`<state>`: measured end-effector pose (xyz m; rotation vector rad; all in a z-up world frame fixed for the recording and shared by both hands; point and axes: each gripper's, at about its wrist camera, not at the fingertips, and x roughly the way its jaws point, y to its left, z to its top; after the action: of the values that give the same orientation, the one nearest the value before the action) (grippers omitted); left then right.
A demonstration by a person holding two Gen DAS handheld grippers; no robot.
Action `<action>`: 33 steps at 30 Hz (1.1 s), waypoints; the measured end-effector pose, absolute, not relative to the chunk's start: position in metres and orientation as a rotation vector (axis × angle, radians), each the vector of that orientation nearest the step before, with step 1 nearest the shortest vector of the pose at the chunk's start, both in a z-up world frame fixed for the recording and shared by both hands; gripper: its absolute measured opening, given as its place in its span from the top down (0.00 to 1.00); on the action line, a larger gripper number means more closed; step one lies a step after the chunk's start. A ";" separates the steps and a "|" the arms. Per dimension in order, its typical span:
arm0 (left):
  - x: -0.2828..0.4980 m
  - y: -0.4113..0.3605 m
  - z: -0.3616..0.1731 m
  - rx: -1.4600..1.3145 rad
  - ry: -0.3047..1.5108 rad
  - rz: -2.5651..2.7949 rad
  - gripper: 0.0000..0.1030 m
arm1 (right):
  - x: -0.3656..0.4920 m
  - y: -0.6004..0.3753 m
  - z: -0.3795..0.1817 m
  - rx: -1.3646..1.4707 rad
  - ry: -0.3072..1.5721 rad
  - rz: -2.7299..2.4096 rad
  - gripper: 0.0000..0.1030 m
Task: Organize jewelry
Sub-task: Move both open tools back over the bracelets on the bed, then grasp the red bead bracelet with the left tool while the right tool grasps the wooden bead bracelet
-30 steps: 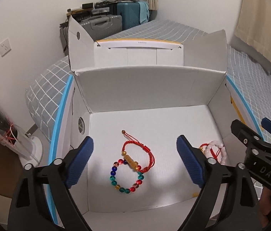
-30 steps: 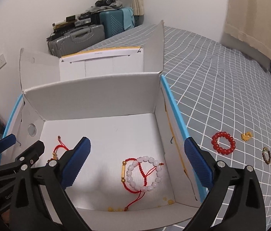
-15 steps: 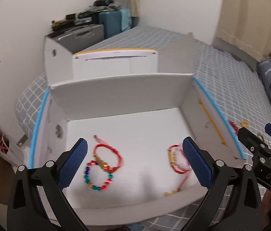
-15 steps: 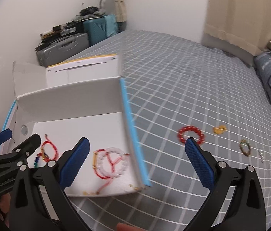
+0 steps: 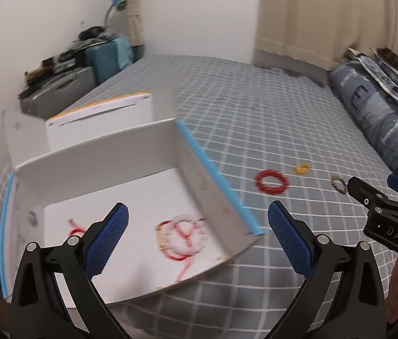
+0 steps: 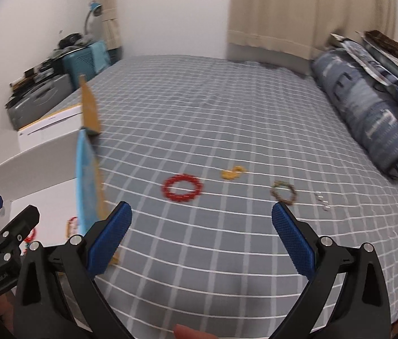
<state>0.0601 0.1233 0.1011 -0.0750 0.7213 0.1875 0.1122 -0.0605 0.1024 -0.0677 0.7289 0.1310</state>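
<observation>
Left wrist view: we see the left gripper [image 5: 197, 226] with its blue pads spread wide and nothing between them. The left pad hangs over the floor of the white box [image 5: 97, 152]; the right pad hangs over the checked bedspread [image 5: 255, 118], just past the box's blue-edged right wall. Inside the box, between the two pads and slightly below their tips in the picture, lies a white bead bracelet tangled with red cord [image 5: 183, 234]; a second red cord bracelet [image 5: 74, 227] shows beside the left pad, partly hidden by it. Motion blur softens all detail.

Right wrist view: we see the right gripper [image 6: 201, 226], likewise wide apart and empty, over bare bedspread. Beyond its tips lie, well apart from the pads, a red bead bracelet [image 6: 182, 188], a small yellow piece [image 6: 233, 173], a brownish bead bracelet [image 6: 283, 193] just above the right pad, and a tiny pale item [image 6: 322, 199], too blurred for us to identify.
</observation>
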 end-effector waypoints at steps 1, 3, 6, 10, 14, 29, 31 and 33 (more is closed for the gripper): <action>0.065 0.114 0.102 -0.064 0.716 0.172 0.06 | 0.115 -0.071 0.103 -0.064 0.730 0.111 0.07; 0.079 0.094 0.102 -0.040 0.715 0.149 0.06 | 0.117 -0.086 0.103 -0.054 0.730 0.086 0.07; 0.107 0.066 0.095 -0.040 0.735 0.098 0.06 | 0.128 -0.114 0.101 -0.022 0.738 0.045 0.07; 0.142 0.040 0.080 -0.053 0.775 0.050 0.06 | 0.156 -0.146 0.089 0.007 0.766 -0.012 0.07; 0.187 0.017 0.059 -0.029 0.810 0.046 0.06 | 0.188 -0.166 0.069 0.025 0.796 -0.031 0.07; 0.272 0.018 -0.037 -0.030 0.959 0.074 0.06 | 0.290 -0.179 -0.031 0.045 0.969 -0.007 0.08; 0.276 0.020 -0.045 -0.033 0.972 0.072 0.06 | 0.297 -0.183 -0.041 0.061 0.985 -0.011 0.08; 0.280 0.023 -0.052 -0.054 0.977 0.066 0.06 | 0.304 -0.185 -0.049 0.076 1.002 -0.003 0.11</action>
<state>0.2797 0.0230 -0.0518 -0.0538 0.9773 0.0663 0.3045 -0.1846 -0.0491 0.0764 1.0018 -0.0031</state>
